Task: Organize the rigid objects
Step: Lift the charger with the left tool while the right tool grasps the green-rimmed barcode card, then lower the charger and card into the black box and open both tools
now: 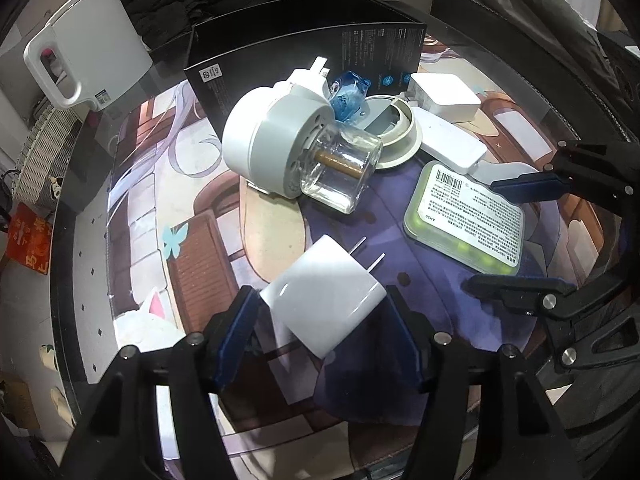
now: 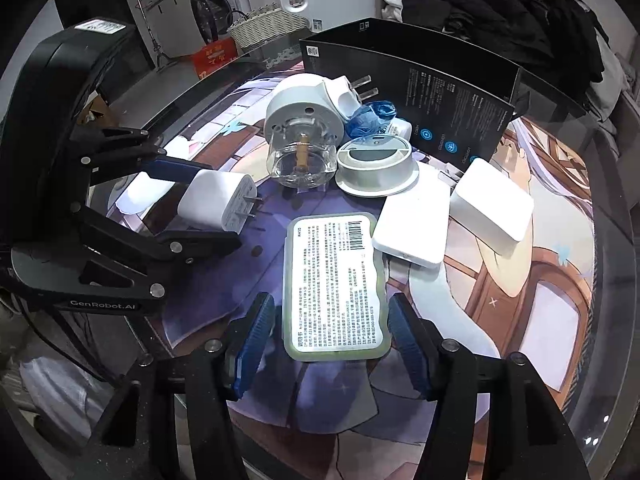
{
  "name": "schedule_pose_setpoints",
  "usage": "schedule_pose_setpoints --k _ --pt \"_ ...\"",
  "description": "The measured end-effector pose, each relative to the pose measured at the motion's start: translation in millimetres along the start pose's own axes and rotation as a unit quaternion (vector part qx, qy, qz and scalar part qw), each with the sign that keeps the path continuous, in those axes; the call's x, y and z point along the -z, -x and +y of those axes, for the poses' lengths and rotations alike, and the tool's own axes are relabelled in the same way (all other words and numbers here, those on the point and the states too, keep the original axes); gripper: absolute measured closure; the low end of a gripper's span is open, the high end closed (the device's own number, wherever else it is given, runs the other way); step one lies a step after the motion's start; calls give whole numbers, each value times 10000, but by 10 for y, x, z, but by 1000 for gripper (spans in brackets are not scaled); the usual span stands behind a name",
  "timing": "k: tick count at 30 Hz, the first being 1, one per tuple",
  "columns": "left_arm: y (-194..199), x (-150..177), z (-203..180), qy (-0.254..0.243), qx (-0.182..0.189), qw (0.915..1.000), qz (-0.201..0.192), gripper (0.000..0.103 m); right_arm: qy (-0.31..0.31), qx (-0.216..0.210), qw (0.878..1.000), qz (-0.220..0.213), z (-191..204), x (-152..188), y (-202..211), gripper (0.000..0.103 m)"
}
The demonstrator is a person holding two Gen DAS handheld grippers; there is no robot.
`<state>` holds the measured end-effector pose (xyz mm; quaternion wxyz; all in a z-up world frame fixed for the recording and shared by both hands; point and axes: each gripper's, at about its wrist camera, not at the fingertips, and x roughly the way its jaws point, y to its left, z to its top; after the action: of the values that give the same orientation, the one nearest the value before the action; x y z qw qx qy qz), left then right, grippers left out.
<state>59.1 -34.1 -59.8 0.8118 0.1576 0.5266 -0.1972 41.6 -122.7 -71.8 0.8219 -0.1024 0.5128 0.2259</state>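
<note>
Tabletop [image 1: 100, 240]: glossy white two-pronged charger [image 1: 324, 300]

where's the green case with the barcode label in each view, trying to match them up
Left wrist view: green case lies right of centre, between the right gripper's fingers.
Right wrist view: green case sits at bottom centre, running up from between the right gripper's own fingers.
Shared landmark: the glass jar device, just beyond the case in both.

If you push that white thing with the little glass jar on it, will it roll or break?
The plug-in diffuser lies on its side and its body looks round, so it would probably roll. Its glass jar looks fragile and smooth, likely slippery. The wick inside might shift.
</note>
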Motion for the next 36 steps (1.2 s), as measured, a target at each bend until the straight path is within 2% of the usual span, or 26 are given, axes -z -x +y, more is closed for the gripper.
schedule_pose_setpoints --k 2,5,6,7,8,9,10,11,13,18,23,30,36 --pt "-6 2 7 -33 -45 10000 -20 35 79 71 9999 41 58 -10 -47 38" --pt "-34 4 50 4 -204 9998 -37 18 105 134 9998 65 60 -13 -66 38" --pt "-40 6 81 76 -134 9999 -22 18 91 128 9999 68 61 -14 -71 38" --pt "-45 7 103 135 -54 9999 1 19 57 107 9999 69 47 -18 -67 39" --pt "-46 8 114 161 -5 9999 11 20 5 107 9999 63 32 -19 -62 44" --pt "-43 9 114 177 50 9998 15 26 -14 146 9999 62 13 -19 -48 47" --pt "-33 12 109 192 173 9997 25 32 -26 126 9999 77 1 -16 -40 47" --pt "-12 15 89 194 277 9994 8 45 -43 109 9999 79 -6 -12 -32 47" --pt "5 25 52 118 113 9999 -9 45 -79 69 9999 78 -16 1 -10 47" --pt "50 39 66 174 -36 9998 -41 46 -189 -34 9998 -14 -45 35 82 47" --pt "250 27 112 330 14 9991 -283 46 -266 -61 9994 -234 -63 40 276 47" --pt "829 -198 139 572 -127 9918 -1139 46 -421 -27 9955 -851 -123 -32 714 47" --pt "1072 -655 309 772 -376 9826 -1650 46 -583 153 9885 -1387 -291 -370 1063 47"
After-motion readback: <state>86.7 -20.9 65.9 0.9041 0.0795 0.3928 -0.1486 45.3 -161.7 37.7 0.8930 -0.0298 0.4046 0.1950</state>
